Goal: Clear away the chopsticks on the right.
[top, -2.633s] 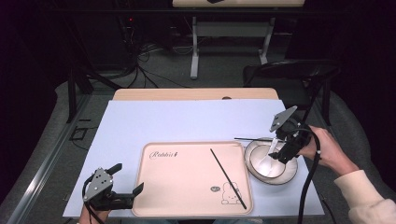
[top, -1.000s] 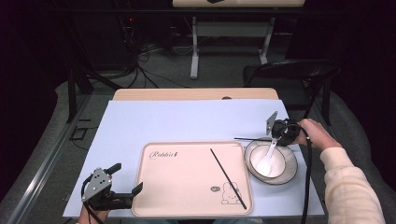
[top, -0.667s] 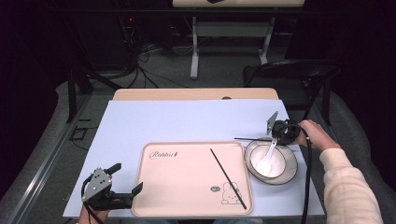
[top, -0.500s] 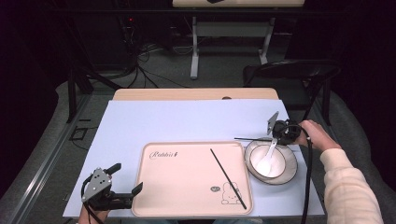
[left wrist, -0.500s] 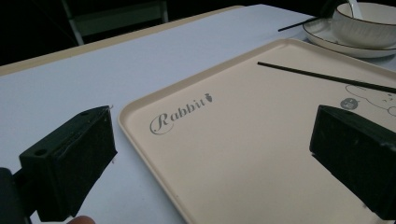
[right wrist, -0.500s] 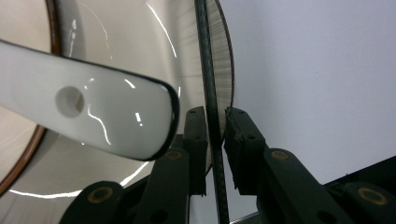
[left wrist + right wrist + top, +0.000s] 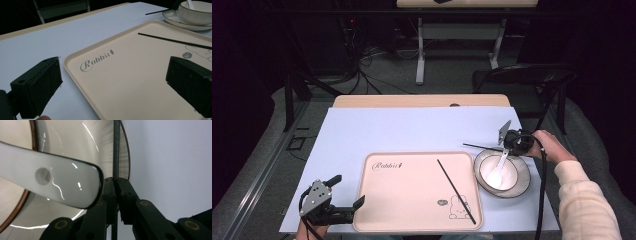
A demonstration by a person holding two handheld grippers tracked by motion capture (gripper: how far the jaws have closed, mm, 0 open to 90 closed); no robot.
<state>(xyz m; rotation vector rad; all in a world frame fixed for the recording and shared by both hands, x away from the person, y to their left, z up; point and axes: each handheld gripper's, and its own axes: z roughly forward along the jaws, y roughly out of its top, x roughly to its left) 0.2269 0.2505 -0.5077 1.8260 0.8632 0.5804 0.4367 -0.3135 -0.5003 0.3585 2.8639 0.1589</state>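
Note:
My right gripper [image 7: 512, 145] sits at the far rim of the white bowl [image 7: 503, 174]. Its jaws have just been closing and are now shut on a thin black chopstick [image 7: 116, 150], clamped between the fingertips of that gripper [image 7: 116, 192]. That chopstick [image 7: 482, 147] lies beyond the bowl and points left. A white spoon [image 7: 499, 167] rests in the bowl; its handle [image 7: 50, 185] is just beside my jaws. A second chopstick [image 7: 455, 190] lies on the beige tray [image 7: 412, 195]. My left gripper [image 7: 347, 191] is open at the tray's near left corner, also seen as the left gripper [image 7: 112, 87].
The bowl [image 7: 197, 11] stands on a dark-rimmed plate [image 7: 180, 23] to the right of the tray [image 7: 140, 75]. A pale blue mat [image 7: 412, 130] covers the table. A black chair [image 7: 522, 80] stands beyond the far right corner.
Since the earliest frame my right gripper has come down from above the bowl to its far rim and turned level. Over the last second both hands stay put.

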